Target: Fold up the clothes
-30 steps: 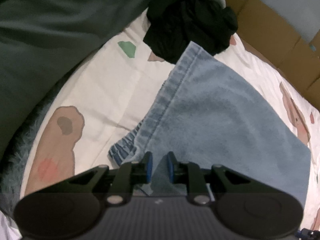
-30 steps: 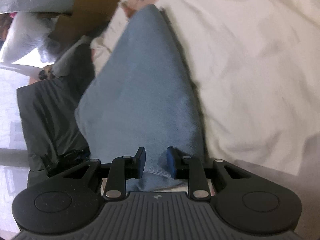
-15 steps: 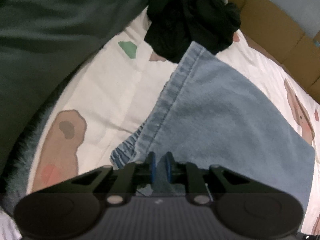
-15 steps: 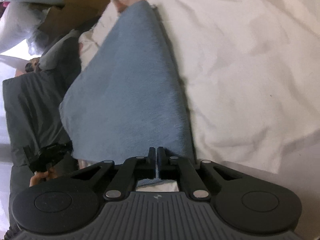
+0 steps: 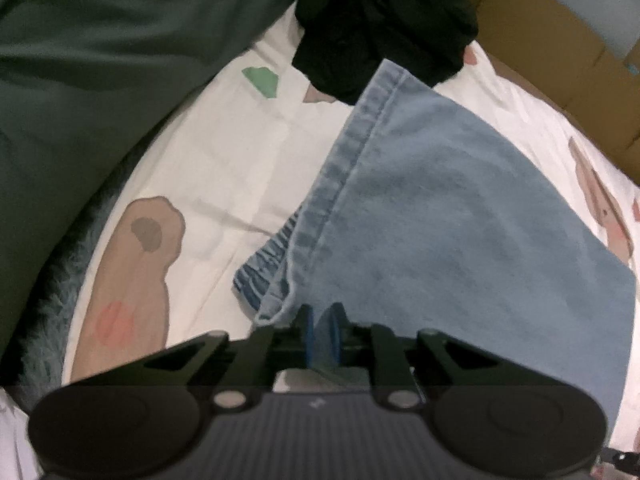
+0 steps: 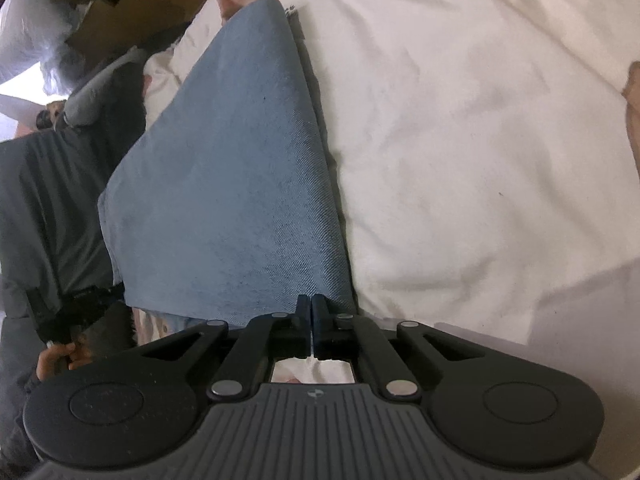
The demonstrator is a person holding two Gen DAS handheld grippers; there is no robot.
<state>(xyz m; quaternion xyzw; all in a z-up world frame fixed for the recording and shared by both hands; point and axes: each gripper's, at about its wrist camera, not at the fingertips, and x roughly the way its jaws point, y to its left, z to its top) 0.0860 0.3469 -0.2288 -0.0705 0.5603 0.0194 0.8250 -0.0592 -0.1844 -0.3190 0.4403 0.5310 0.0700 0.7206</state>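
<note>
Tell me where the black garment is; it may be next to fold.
In the left wrist view, the black garment lies bunched at top centre on the printed sheet, at the far corner of the blue denim piece.

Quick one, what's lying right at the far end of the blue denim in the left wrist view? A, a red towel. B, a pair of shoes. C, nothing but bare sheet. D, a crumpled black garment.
D: a crumpled black garment sits bunched on the printed sheet at the far hemmed end of the blue denim.

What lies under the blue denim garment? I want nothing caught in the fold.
Under the denim garment shows only the printed bedsheet; a black garment lies beyond its far corner. Anything beneath its middle is hidden.
</note>
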